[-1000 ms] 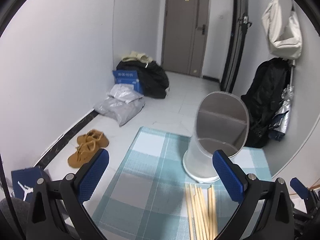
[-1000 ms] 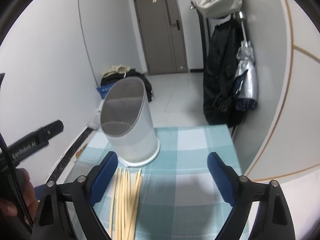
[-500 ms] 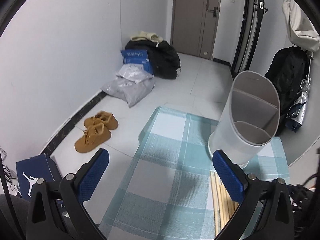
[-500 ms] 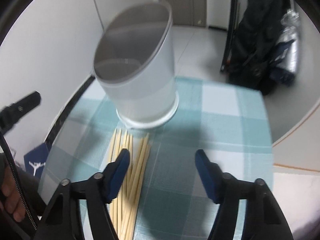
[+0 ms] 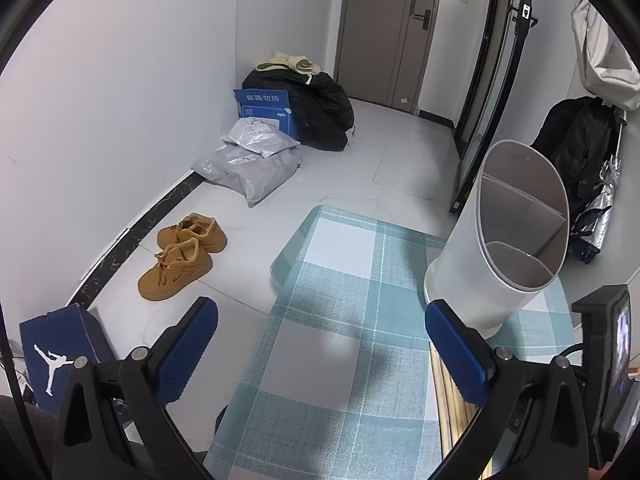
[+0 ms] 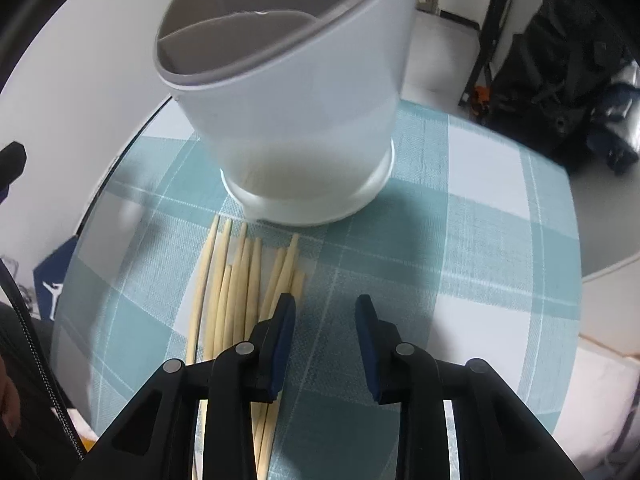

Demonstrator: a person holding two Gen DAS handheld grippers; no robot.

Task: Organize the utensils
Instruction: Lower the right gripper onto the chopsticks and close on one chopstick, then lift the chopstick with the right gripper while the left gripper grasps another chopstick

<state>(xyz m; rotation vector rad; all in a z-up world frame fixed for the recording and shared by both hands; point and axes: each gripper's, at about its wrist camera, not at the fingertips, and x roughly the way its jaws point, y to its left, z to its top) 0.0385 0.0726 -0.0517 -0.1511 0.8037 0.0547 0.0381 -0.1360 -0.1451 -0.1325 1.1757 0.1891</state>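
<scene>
Right tongs (image 6: 325,322) are pointing steeply down at the counter (image 6: 480,240), the one with the teal checked cloth. The jaws have just been closing in and now sit at a narrowish gap, with only bare cloth between the blue pads. So nothing is gripped. The left-side pad sits right at the edge of the chopsticks (image 6: 236,280), over the outermost sticks, but I honestly can't tell if it's touching them or just above them.

The chopsticks lie in a loose bundle on the cloth, tips pointing at the base of the white utensil holder (image 6: 296,120) and ending just short of it. The holder stands upright and has dividers inside.

Left tongs (image 5: 320,344) are spread wide, holding nothing, above the cloth just left of the holder (image 5: 508,248). A bit of the chopstick bundle (image 5: 450,400) shows behind the right-side pad.
</scene>
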